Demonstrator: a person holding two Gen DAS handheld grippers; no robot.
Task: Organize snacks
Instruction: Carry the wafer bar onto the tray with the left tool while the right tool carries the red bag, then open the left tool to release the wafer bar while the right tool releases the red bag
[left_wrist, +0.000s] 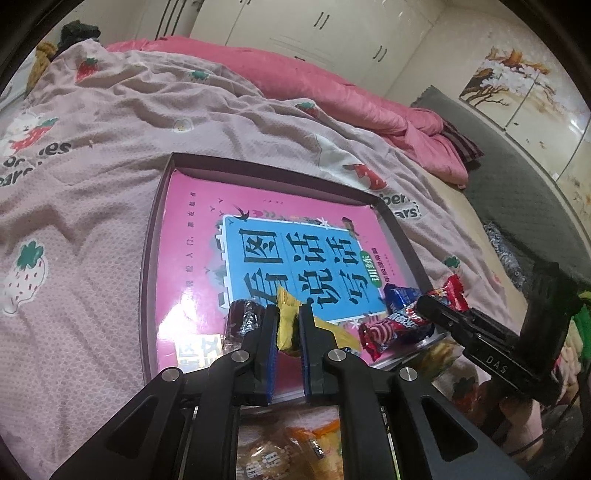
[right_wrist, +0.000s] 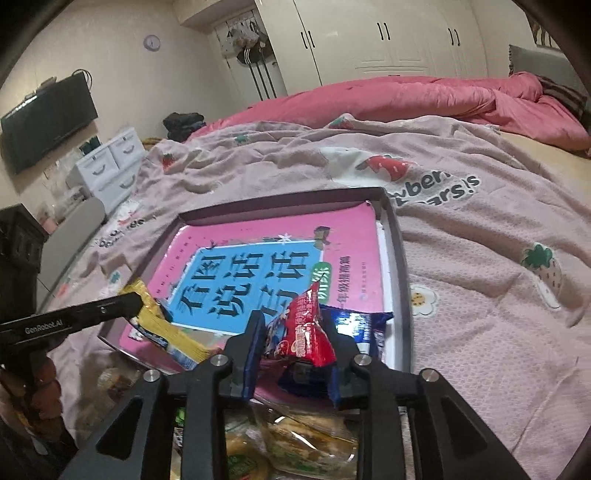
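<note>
A shallow dark tray (left_wrist: 149, 236) lined with a pink book lies on the bed; it also shows in the right wrist view (right_wrist: 400, 258). My left gripper (left_wrist: 288, 321) is shut on a yellow snack packet (left_wrist: 286, 325) over the tray's near edge; the packet also shows in the right wrist view (right_wrist: 162, 325). A dark brown snack (left_wrist: 242, 321) lies just left of it. My right gripper (right_wrist: 291, 332) is shut on a red snack packet (right_wrist: 306, 328), also seen in the left wrist view (left_wrist: 452, 293). Blue packets (right_wrist: 364, 328) and a red striped one (left_wrist: 380, 332) lie in the tray's near corner.
More wrapped snacks in clear bags (right_wrist: 295, 439) lie below the grippers, in front of the tray. The pink strawberry blanket (left_wrist: 92, 192) covers the bed, with a pink quilt (right_wrist: 406, 96) behind. White drawers (right_wrist: 110, 166) and a wall TV (right_wrist: 48, 122) stand at left.
</note>
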